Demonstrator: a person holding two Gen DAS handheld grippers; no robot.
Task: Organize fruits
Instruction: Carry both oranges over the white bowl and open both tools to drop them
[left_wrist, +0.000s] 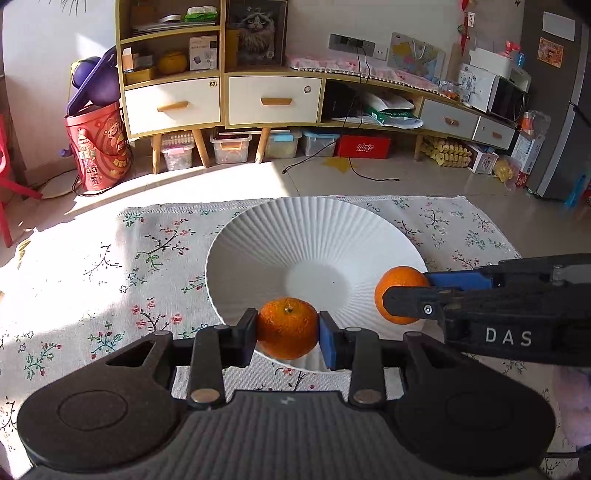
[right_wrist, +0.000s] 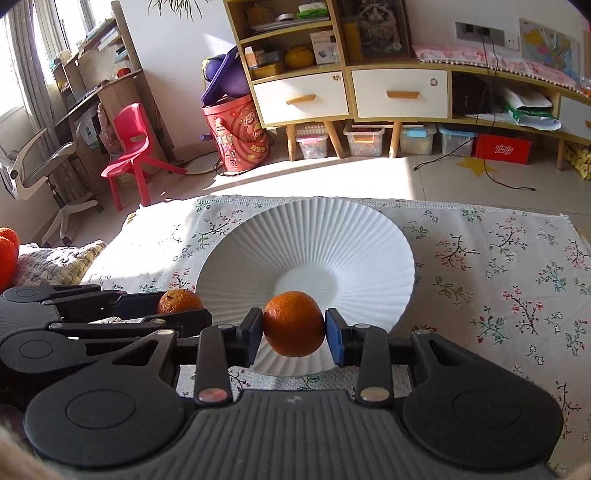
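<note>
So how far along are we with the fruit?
Nothing is in the white bowl yet. Both pickups look done: the left gripper is shut on one orange, the right gripper on the other orange, both held at the bowl's near rim. Left: release both into the bowl.

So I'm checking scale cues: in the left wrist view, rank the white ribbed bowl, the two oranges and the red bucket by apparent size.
1. White ribbed bowl
2. Red bucket, though it stands farther away
3. Left gripper's orange and right gripper's orange: alike, and one is partly hidden, so unranked.
</note>
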